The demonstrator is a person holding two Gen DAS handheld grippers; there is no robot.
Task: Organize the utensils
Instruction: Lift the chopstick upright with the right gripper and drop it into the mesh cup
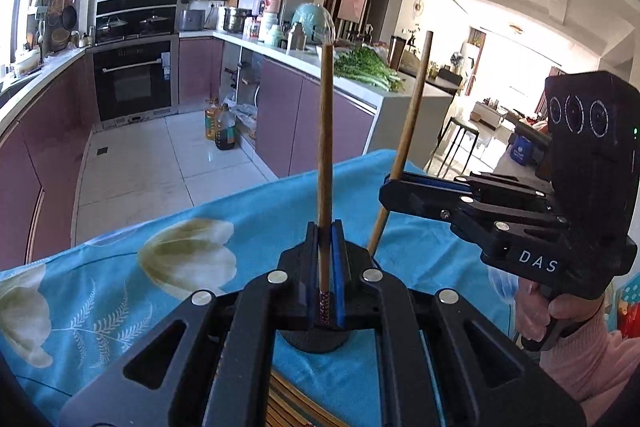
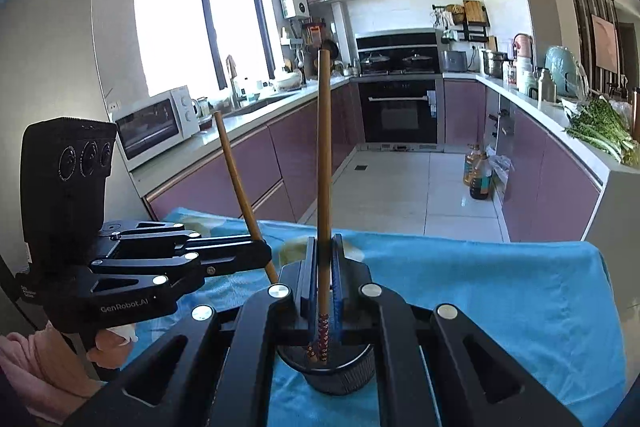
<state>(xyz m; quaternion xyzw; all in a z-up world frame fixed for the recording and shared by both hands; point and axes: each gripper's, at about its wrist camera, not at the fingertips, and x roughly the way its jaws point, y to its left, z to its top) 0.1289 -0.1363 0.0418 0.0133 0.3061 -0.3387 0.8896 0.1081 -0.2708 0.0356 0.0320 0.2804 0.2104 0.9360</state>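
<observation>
Each gripper holds one brown wooden chopstick upright over a black round utensil holder [image 2: 340, 373] on the blue cloth. My left gripper [image 1: 326, 227] is shut on a chopstick [image 1: 325, 155]; its patterned lower end points down at the holder [image 1: 314, 341]. My right gripper [image 2: 323, 241] is shut on the other chopstick [image 2: 323, 163], whose patterned end dips into the holder. The right gripper [image 1: 390, 191] also shows from the side in the left wrist view with its tilted chopstick [image 1: 412, 111]. The left gripper [image 2: 262, 251] and its chopstick [image 2: 240, 183] show in the right wrist view.
A blue flowered cloth [image 1: 132, 287] covers the table, whose far edge drops to a tiled kitchen floor [image 2: 404, 187]. A bamboo mat [image 1: 288, 407] lies under my left gripper. Purple cabinets, an oven and oil bottles [image 1: 224, 127] stand beyond.
</observation>
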